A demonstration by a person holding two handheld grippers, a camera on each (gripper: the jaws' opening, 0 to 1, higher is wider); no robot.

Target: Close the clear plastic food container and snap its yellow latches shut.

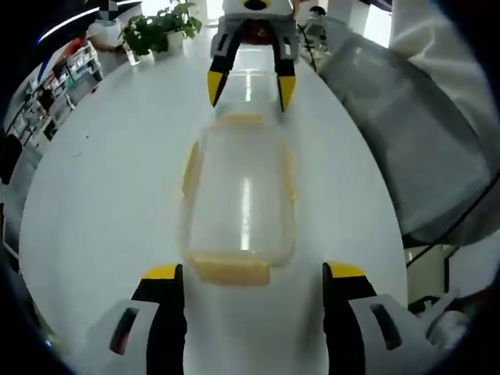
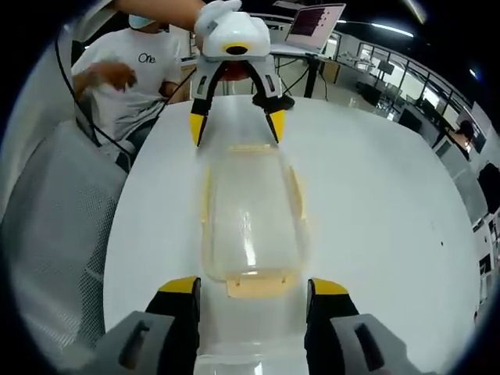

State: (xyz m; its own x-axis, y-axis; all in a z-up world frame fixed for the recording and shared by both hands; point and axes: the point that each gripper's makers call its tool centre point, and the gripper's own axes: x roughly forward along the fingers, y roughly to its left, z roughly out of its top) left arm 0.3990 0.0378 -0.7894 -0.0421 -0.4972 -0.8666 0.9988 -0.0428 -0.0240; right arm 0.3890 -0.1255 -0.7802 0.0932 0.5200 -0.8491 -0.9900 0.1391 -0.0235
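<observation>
Container (image 1: 241, 191) of clear plastic lies lengthwise between the two grippers, lid on, one end latch (image 1: 231, 270) flared out just ahead of the left gripper (image 1: 254, 273). Both tools stand spread, holding nothing; the right gripper (image 2: 251, 287) faces the opposite end latch (image 2: 255, 287). Best to press each end latch squarely downward while the other tool steadies the box, then do the side latches (image 1: 190, 168). Beyond the left gripper's reach sit potted plants (image 1: 160, 30); a mesh chair (image 2: 58, 226) and a seated person (image 2: 129, 74) flank the white table (image 2: 375, 195), nothing blocking.

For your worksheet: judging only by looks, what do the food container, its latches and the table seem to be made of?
Container: likely clear glossy plastic; the table shows through it. Latches: opaque yellow, probably plastic. Table: smooth white surface with a soft sheen; material unclear.
</observation>
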